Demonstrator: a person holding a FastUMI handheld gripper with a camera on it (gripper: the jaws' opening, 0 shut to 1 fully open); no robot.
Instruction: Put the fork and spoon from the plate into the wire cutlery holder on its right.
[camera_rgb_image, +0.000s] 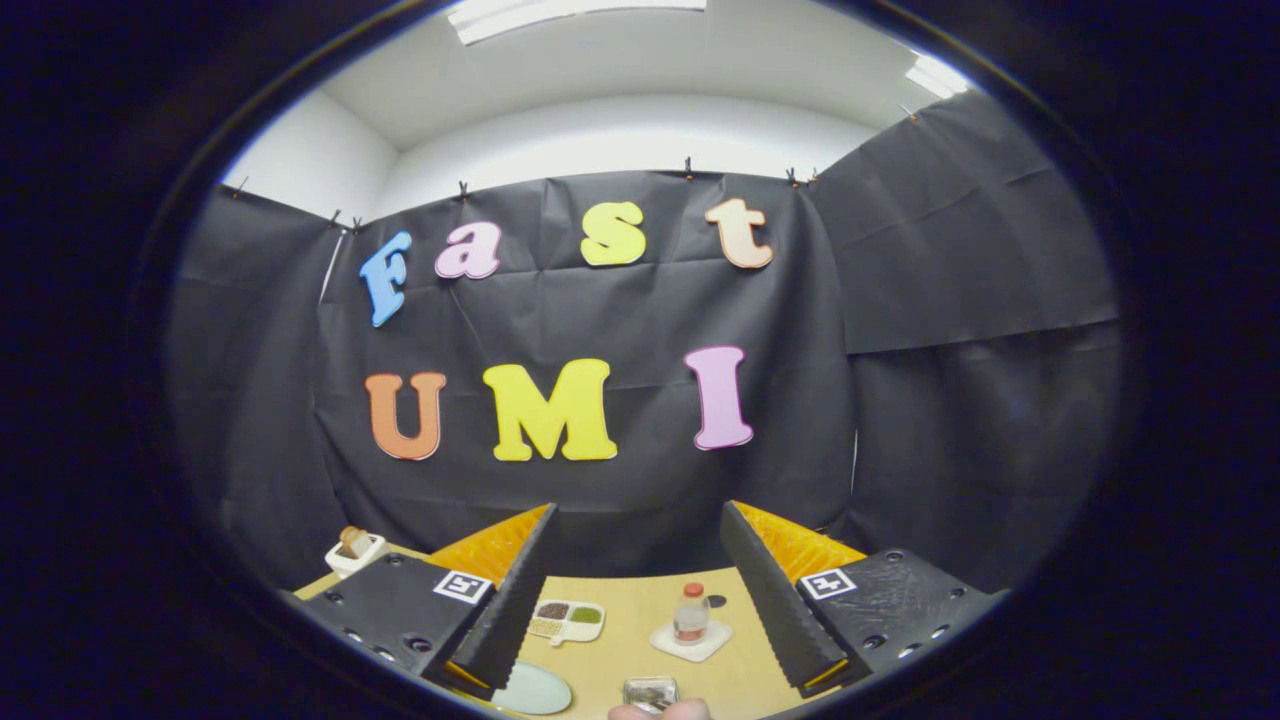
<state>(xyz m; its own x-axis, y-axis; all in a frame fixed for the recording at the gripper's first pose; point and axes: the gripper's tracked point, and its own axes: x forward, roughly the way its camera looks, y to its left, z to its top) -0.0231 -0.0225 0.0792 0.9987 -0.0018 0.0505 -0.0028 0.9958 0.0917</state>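
Wooden table (640, 600) lay beneath the gripper (640, 610), whose fingers stood apart and empty above plate (533, 690) and wire cutlery holder (650, 692).

A light wooden table (640, 655) is carrying a pale plate (535, 690), a wire cutlery holder (650, 691) just to its right, a divided dish of seasonings (567, 619), a small red-capped bottle (691, 613) standing on a white coaster (690, 642), and a white holder (355, 551) at the far corner.
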